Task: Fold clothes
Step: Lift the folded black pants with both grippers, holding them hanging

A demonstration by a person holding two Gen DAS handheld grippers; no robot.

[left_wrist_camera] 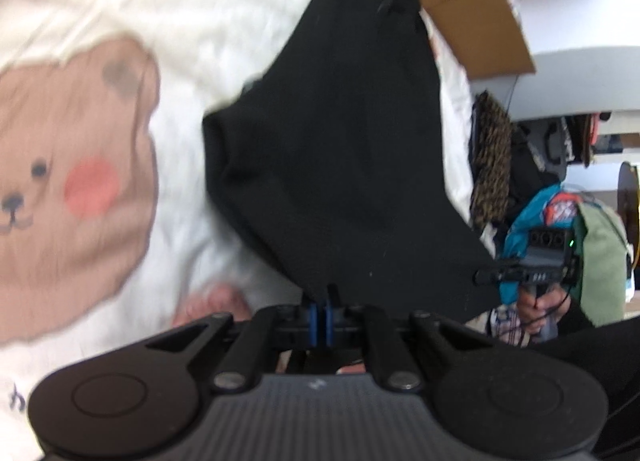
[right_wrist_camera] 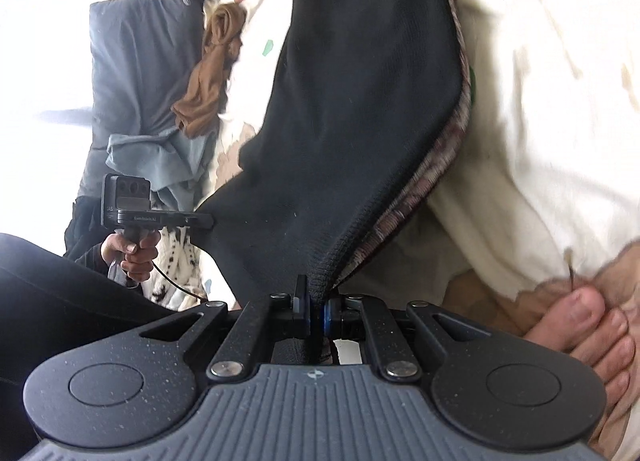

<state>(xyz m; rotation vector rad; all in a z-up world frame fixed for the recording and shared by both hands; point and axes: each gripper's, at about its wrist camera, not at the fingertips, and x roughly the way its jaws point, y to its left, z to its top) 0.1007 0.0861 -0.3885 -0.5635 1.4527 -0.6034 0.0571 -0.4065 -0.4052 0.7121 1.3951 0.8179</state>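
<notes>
Fabric, black and knitted, fills the middle of both wrist views: a dark garment that we hold up by its lower edge. Our left claw has its blue-padded jaws pinched tight on one corner of the hem, and the cloth rises straight ahead of it. Our right claw is likewise clamped down on the ribbed hem, the black knit stretching away in front, a patterned lining showing along its right side. Under and to the left of the left claw lies a white blanket with a brown bear face. Just right of the right claw rest bare toes on a cream sheet.
</notes>
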